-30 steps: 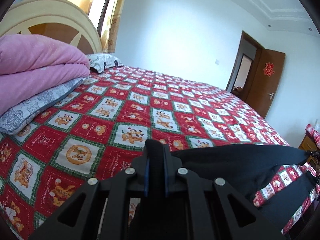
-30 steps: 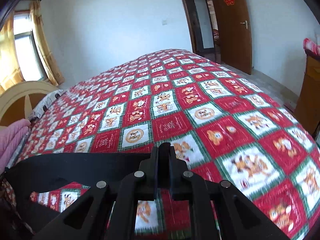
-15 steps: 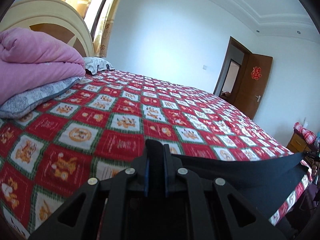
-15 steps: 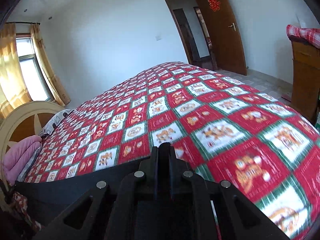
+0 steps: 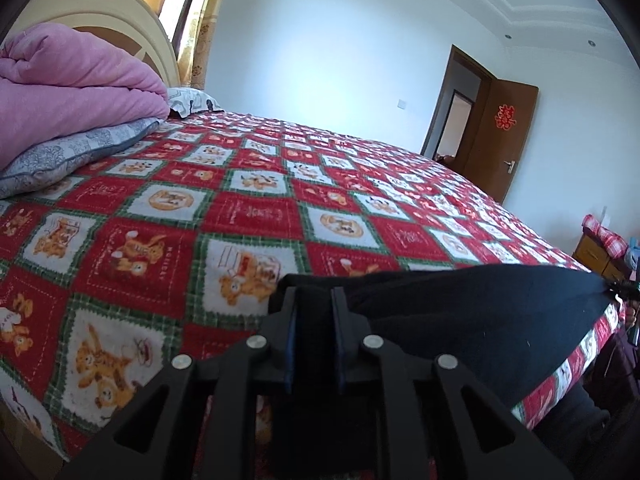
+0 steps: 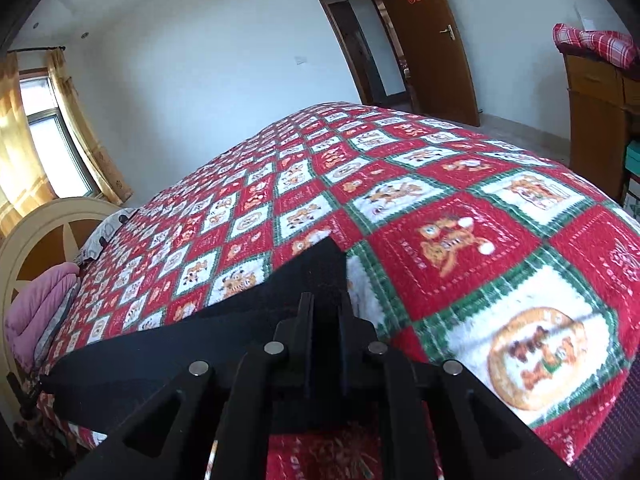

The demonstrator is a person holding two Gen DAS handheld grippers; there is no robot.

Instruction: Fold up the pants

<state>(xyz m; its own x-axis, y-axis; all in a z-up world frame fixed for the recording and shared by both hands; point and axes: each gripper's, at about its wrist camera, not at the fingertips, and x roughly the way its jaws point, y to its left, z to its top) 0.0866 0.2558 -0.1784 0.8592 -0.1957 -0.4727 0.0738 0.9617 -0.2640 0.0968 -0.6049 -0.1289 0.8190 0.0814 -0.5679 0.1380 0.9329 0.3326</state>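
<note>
The black pants [image 5: 480, 320] hang stretched between my two grippers over the near edge of the bed. My left gripper [image 5: 314, 296] is shut on one end of the pants, with black cloth pinched between its fingers. My right gripper [image 6: 325, 304] is shut on the other end of the pants [image 6: 200, 344], and a corner of cloth [image 6: 324, 256] sticks up past its fingertips. The cloth spans low over the red checked bedspread [image 5: 260, 208]. The lower part of the pants is hidden below the bed edge.
The bedspread [image 6: 480, 240] covers the whole bed. A folded pink quilt [image 5: 68, 96] on a grey pillow [image 5: 72, 152] lies at the headboard [image 5: 120, 40]. A brown door [image 5: 504, 136] is open across the room. A wooden cabinet [image 6: 596, 112] stands at the right.
Both grippers have moved forward and down over the bed edge with the pants. The bedspread looms larger, and the stretched cloth has sunk closer to the bed.
</note>
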